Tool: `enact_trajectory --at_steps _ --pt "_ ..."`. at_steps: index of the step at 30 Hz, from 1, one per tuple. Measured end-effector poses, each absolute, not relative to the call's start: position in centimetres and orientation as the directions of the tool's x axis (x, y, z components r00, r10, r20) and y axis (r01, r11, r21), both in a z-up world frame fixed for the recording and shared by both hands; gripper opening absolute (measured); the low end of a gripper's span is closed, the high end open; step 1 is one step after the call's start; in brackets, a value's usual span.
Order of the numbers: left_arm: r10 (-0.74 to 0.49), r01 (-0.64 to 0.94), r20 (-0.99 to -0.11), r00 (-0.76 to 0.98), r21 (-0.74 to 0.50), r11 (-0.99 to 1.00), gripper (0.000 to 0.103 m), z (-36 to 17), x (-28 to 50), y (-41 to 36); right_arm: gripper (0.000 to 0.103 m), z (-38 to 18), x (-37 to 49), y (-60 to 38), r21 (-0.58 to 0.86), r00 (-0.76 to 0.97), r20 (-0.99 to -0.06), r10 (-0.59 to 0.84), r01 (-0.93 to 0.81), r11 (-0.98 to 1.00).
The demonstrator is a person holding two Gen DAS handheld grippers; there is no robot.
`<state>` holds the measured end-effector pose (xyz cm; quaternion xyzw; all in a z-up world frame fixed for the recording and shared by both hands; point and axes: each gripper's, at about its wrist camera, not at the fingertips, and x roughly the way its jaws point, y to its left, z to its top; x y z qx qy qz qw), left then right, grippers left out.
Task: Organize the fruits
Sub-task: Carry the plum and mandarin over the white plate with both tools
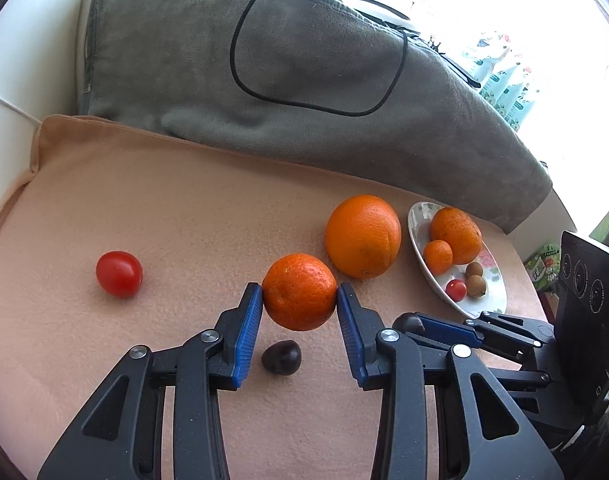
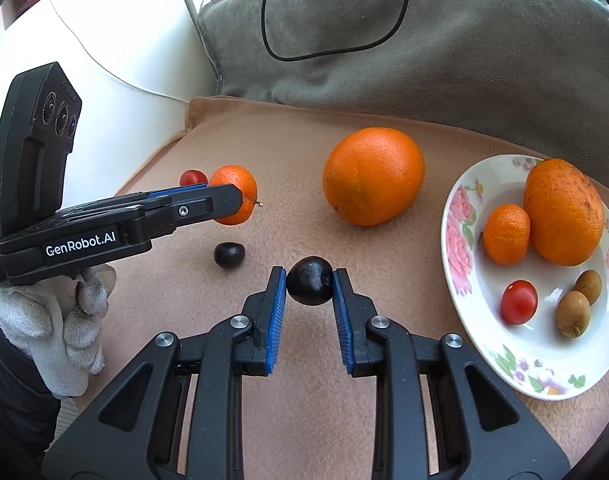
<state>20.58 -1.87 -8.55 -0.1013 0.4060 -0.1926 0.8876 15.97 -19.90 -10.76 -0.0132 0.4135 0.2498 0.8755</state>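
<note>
Nearest, right gripper (image 2: 308, 280) tilted downward, blue pads clenched on a small dark purple-black round fruit (image 2: 309, 281), lifted clear of the peach-coloured fleece cloth (image 2: 288, 144). Left gripper (image 1: 299, 294) likewise angled down, grasping a small rough-skinned orange mandarin (image 1: 299, 291), carried by a white-gloved hand (image 2: 60, 320). Below it, on the cloth, a second dark fruit (image 1: 281, 357). Toward the left edge, a red cherry tomato (image 1: 119, 273). Mid-cloth, a large smooth orange (image 2: 373, 176). At the right edge, a floral white plate (image 2: 464, 248) with more fruit. Behind, a grey plush blanket (image 1: 304, 64) with a looping black cable (image 1: 320, 60).
</note>
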Motion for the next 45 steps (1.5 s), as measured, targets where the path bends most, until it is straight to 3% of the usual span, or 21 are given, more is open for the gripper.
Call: enact_trajectory --at_steps 45 --pt "-0.524 0.455 -0.672 0.524 -0.299 0.839 0.037 -6.4 19.3 -13.4 0.025 -6.7 13.6 -35.5 0.206 0.707 -0.644 0.292 -0.208 0.956"
